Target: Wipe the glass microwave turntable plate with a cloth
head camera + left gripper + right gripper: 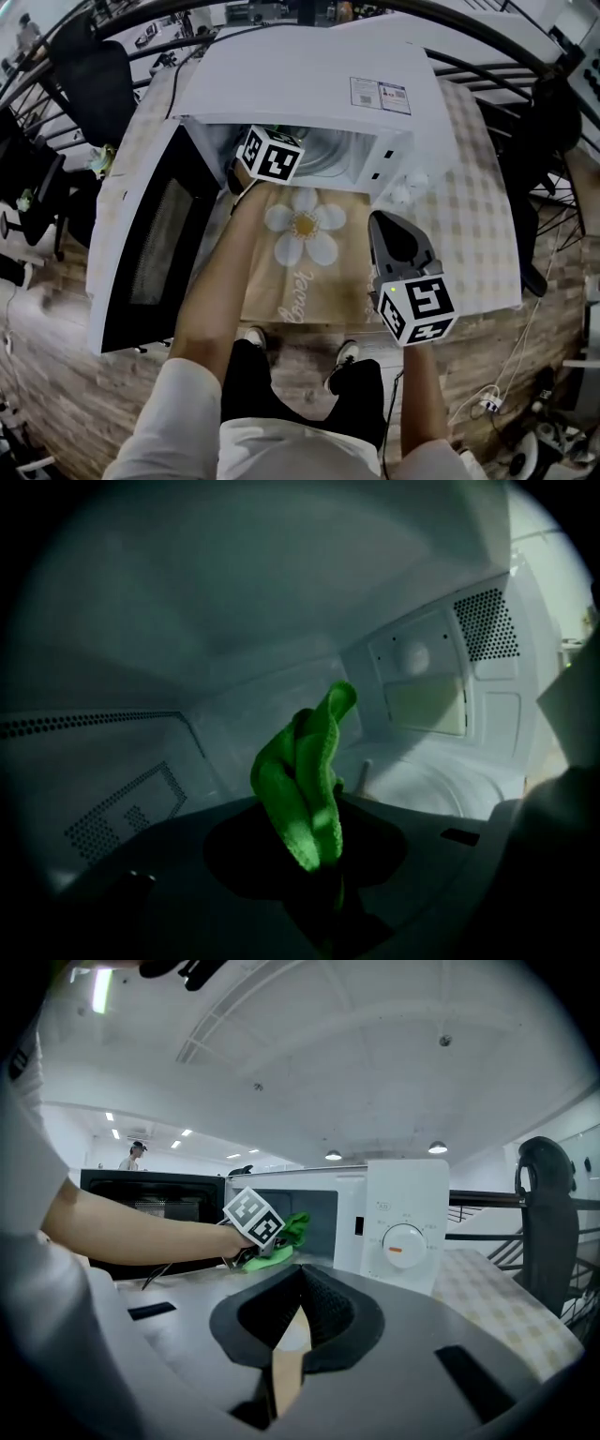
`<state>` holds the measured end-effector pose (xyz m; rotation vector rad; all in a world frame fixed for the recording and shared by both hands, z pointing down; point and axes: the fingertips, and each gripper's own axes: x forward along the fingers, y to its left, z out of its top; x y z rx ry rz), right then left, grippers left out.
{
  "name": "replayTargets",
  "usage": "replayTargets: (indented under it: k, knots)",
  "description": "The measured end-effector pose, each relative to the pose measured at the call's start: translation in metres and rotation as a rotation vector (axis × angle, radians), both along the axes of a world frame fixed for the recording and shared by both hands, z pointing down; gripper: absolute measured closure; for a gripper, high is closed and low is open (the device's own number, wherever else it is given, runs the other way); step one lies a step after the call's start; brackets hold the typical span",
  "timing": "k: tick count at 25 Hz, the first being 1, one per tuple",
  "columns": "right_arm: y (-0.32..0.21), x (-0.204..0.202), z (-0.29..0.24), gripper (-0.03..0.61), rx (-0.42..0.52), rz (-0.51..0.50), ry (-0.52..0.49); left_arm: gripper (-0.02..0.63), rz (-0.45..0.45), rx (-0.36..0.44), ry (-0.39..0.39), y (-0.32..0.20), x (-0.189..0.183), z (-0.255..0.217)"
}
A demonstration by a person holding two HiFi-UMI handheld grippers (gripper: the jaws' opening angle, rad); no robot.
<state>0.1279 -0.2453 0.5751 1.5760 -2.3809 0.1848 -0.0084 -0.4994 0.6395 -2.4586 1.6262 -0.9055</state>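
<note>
My left gripper (319,860) reaches into the open white microwave (309,75) and is shut on a green cloth (305,785), which sticks up bunched from the jaws. The pale round glass turntable plate (431,785) lies on the cavity floor just beyond and to the right of the cloth; I cannot tell whether they touch. In the right gripper view the left gripper's marker cube (251,1220) and the cloth (289,1230) show at the cavity mouth. My right gripper (382,223) hovers outside over the table, jaws closed on nothing.
The microwave door (150,253) hangs open to the left. A brown mat with a daisy print (305,225) lies before the oven on a checked tablecloth (478,187). The control dial (405,1244) faces the right gripper. Black chairs (94,75) stand behind the table.
</note>
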Motion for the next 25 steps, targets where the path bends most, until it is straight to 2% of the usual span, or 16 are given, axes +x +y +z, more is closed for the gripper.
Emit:
replayTargets:
  k: [2, 5, 7, 10, 13, 17, 21, 25]
  knots:
    - [-0.001, 0.001, 0.004, 0.565, 0.005, -0.005, 0.003, 0.495, 0.011, -0.033, -0.031, -0.008, -0.002, 0.005]
    - [-0.004, 0.006, 0.010, 0.565, 0.007, -0.001, 0.008, 0.495, 0.055, -0.065, -0.126, -0.011, 0.002, 0.009]
    - [-0.004, 0.006, 0.012, 0.565, 0.005, 0.000, 0.001, 0.497, 0.078, -0.090, -0.142, -0.007, 0.006, 0.014]
    - [-0.001, -0.002, 0.009, 0.565, 0.005, -0.017, 0.003, 0.503, 0.122, -0.102, -0.063, 0.009, 0.011, 0.018]
    - [0.001, -0.005, 0.003, 0.565, -0.011, -0.022, -0.004, 0.505, 0.193, -0.112, -0.034, 0.033, 0.024, 0.014]
    - [0.011, -0.006, -0.005, 0.565, -0.063, -0.020, -0.010, 0.505, 0.329, -0.198, 0.019, 0.080, 0.063, 0.015]
    - [0.019, -0.002, -0.029, 0.565, -0.092, -0.019, 0.004, 0.505, 0.345, -0.263, 0.064, 0.112, 0.074, 0.011]
    - [0.018, 0.009, -0.070, 0.565, -0.074, 0.003, 0.002, 0.505, 0.345, -0.312, 0.124, 0.145, 0.070, -0.002]
